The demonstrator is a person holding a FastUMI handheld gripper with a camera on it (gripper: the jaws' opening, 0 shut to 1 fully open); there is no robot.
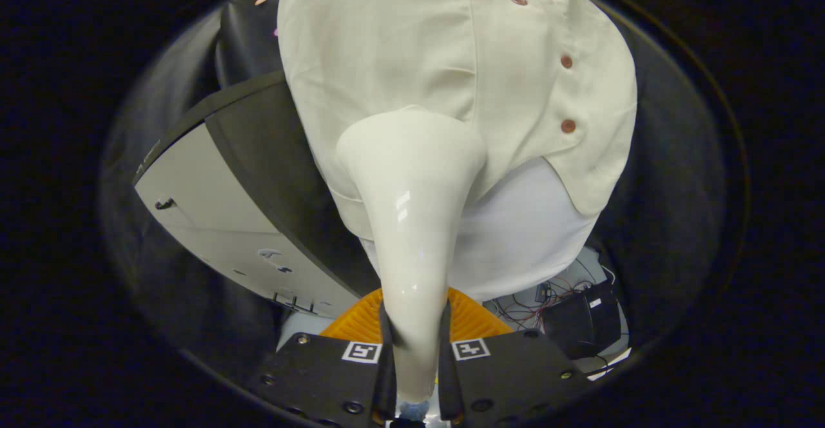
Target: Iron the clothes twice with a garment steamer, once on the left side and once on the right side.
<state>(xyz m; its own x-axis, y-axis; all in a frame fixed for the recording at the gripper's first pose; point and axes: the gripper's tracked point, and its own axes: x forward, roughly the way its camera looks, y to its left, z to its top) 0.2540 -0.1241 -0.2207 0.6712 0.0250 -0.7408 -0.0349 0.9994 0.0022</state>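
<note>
My gripper [416, 350] is closed on the handle of the white steamer [412, 202], both fingers [385, 344] pressing its narrow neck. I see the wide steamer head lying against the cream shirt [399, 48], left of the row of brown buttons [567, 62] and near the shirt's lower hem. A grey board [232, 222] stands left of the shirt.
</note>
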